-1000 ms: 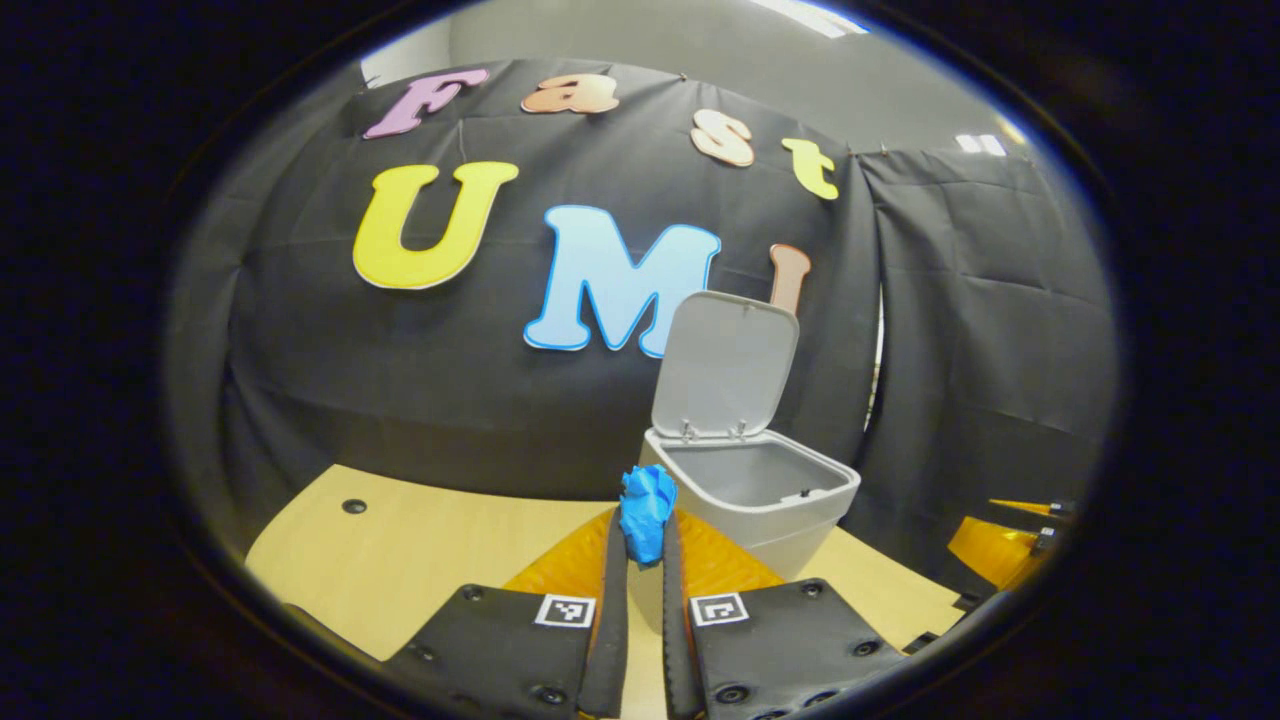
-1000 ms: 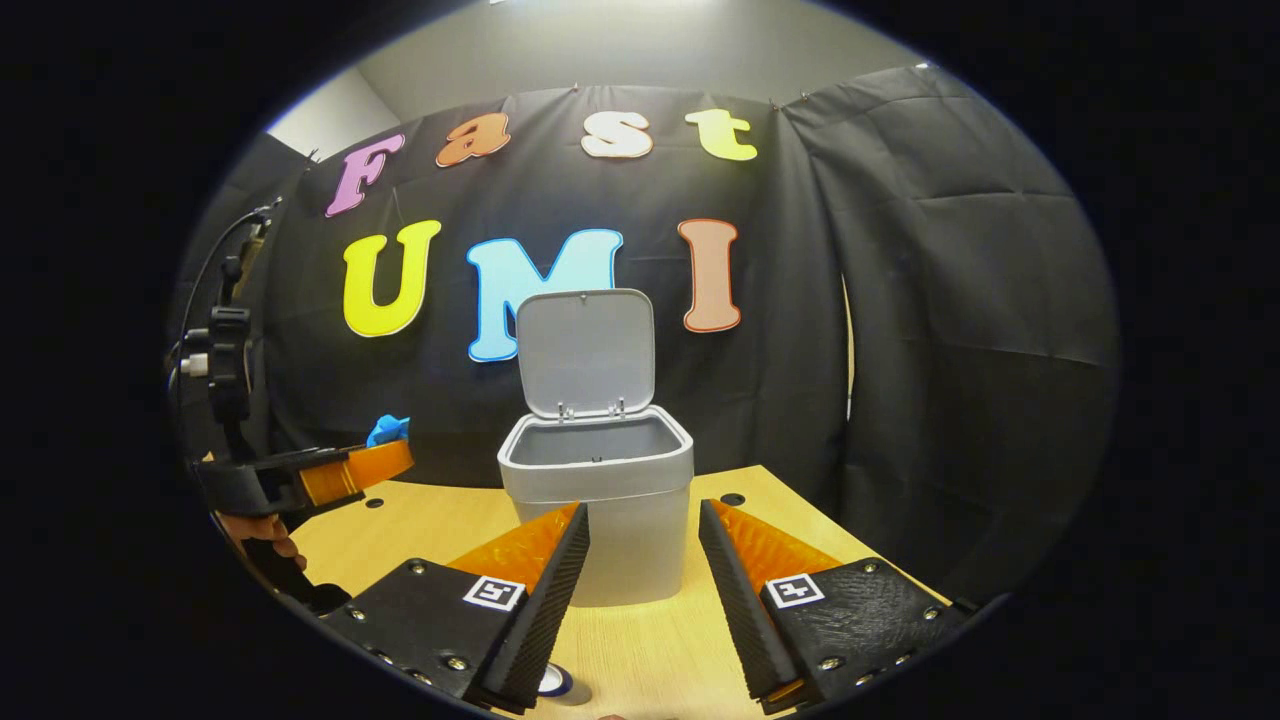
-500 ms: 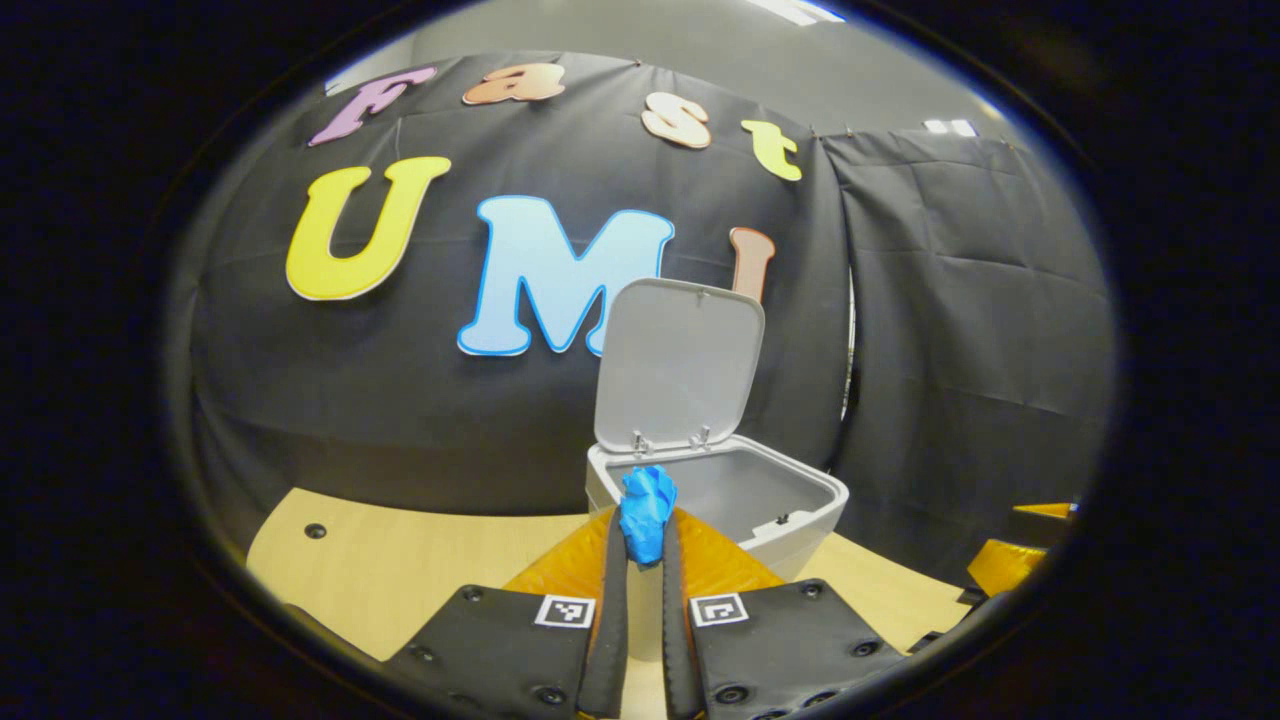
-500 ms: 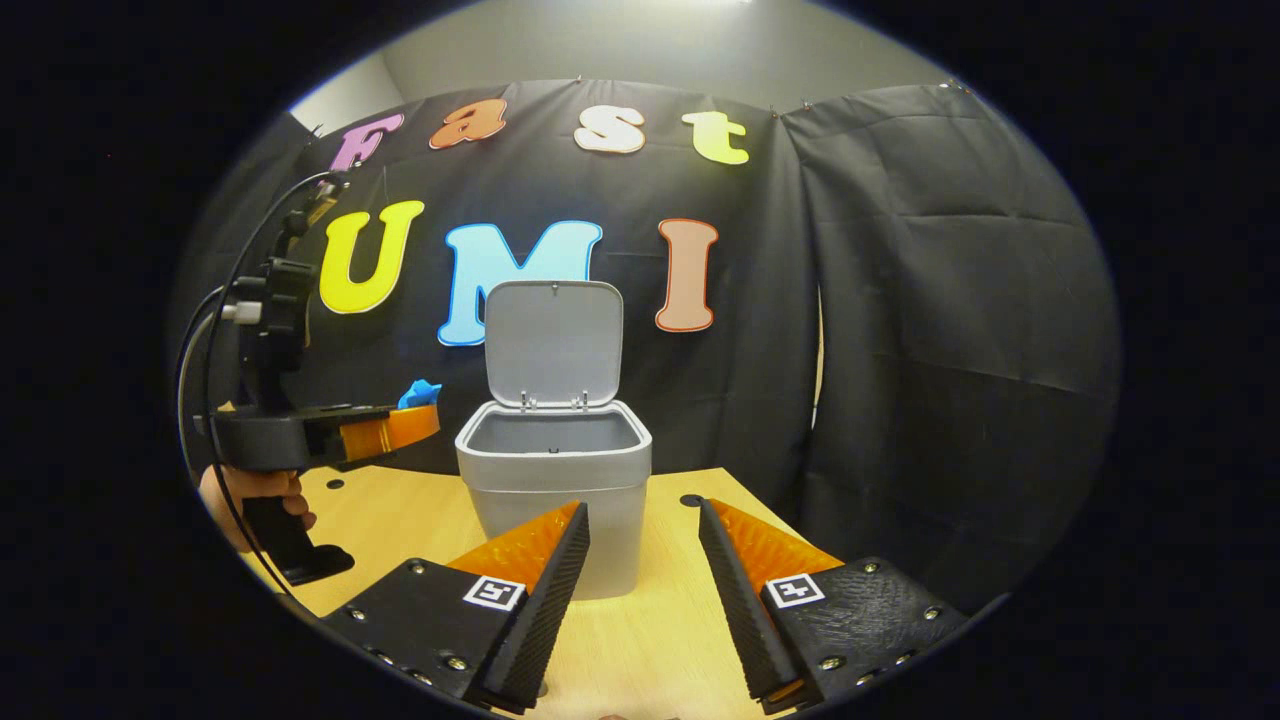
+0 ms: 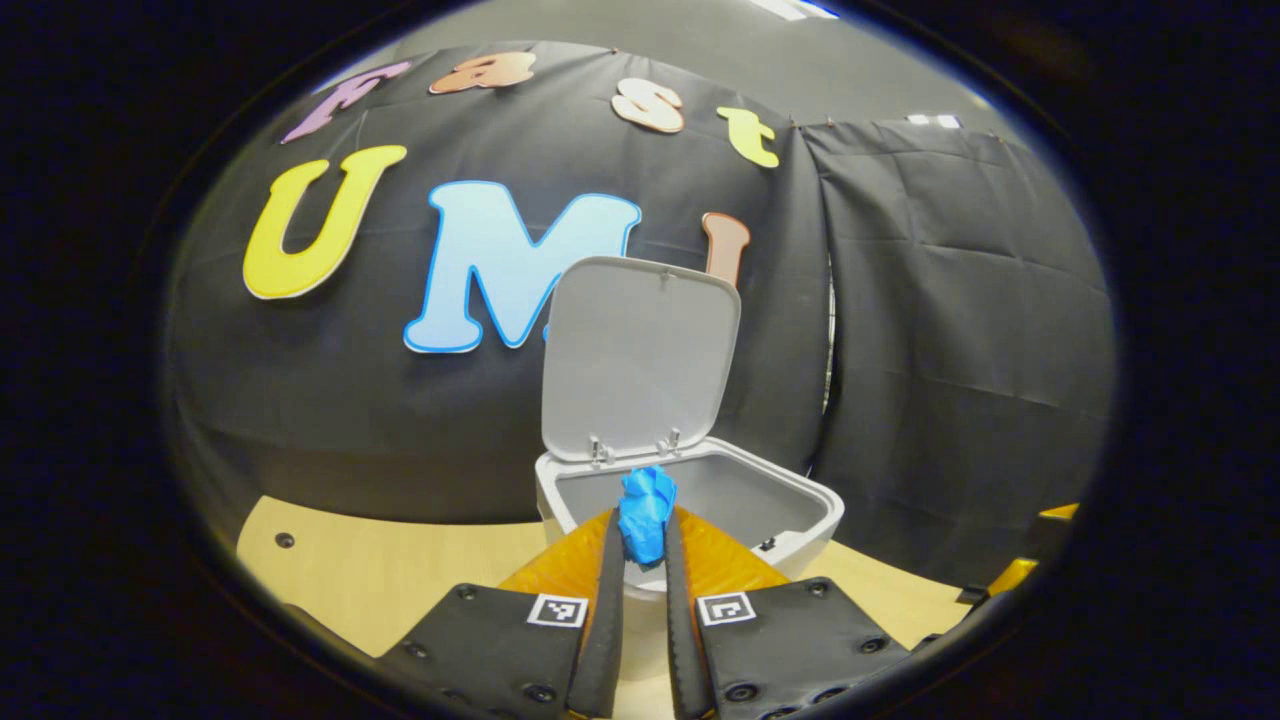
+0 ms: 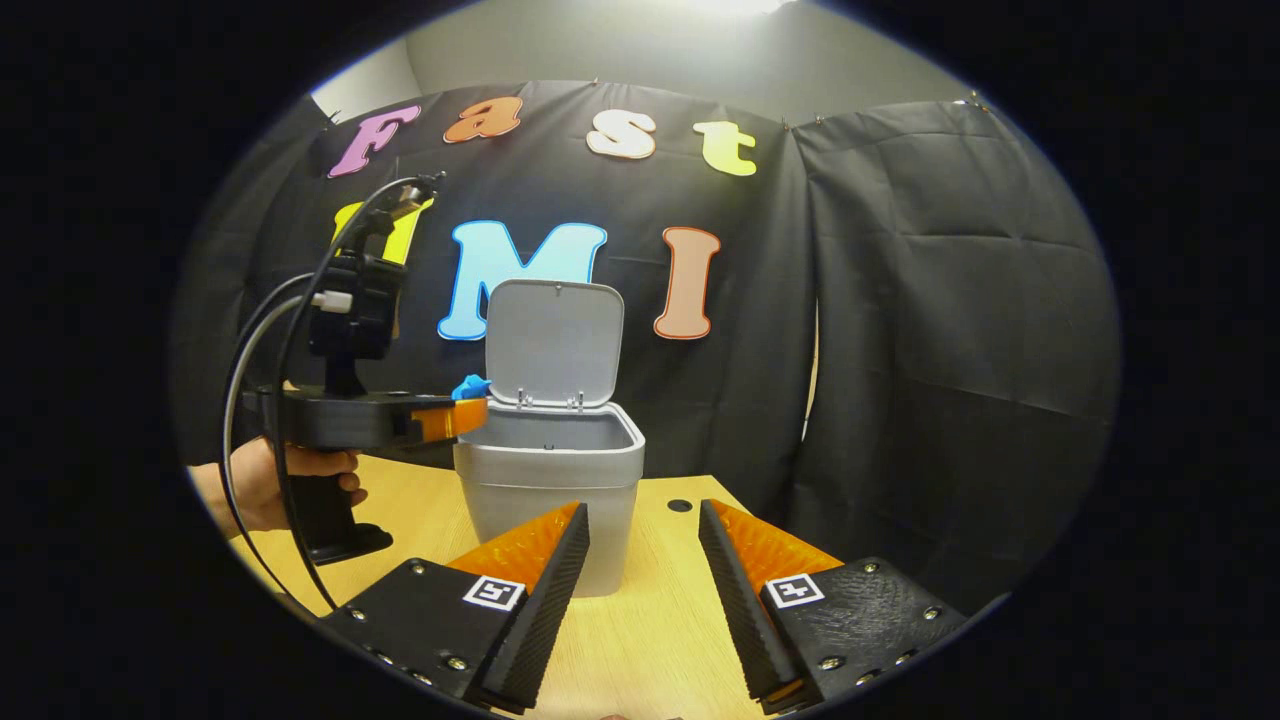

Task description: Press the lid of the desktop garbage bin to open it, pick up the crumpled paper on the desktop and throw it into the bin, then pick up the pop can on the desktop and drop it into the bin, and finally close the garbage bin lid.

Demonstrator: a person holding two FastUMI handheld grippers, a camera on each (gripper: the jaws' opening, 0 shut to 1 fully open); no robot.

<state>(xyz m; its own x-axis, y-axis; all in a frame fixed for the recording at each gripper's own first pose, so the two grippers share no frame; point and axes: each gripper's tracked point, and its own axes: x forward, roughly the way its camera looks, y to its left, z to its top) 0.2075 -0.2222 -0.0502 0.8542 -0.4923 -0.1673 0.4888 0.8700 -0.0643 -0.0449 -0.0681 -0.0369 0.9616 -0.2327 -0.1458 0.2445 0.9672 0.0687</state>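
The grey desktop bin (image 5: 745, 500) (image 6: 550, 480) stands on the wooden table with its lid (image 5: 640, 355) (image 6: 555, 340) raised upright. My left gripper (image 5: 643, 535) is shut on the blue crumpled paper (image 5: 645, 510), holding it at the bin's near rim, just over the opening. In the right gripper view that left gripper (image 6: 455, 415) reaches in from the left with the crumpled paper (image 6: 468, 386) at the bin's left edge. My right gripper (image 6: 640, 540) hangs open in front of the bin, nothing between its fingers.
A hand (image 6: 275, 480) holds the left gripper's handle, with a black cable (image 6: 250, 360) looping above it. The wooden table (image 6: 650, 640) runs forward of the bin, with a small round hole (image 6: 679, 505) to the bin's right and another hole (image 5: 285, 540) at the far left.
My left gripper has carried the blue paper rightward and closer, from beside the bin to over its near rim. The right gripper has stayed open and shifted slightly.
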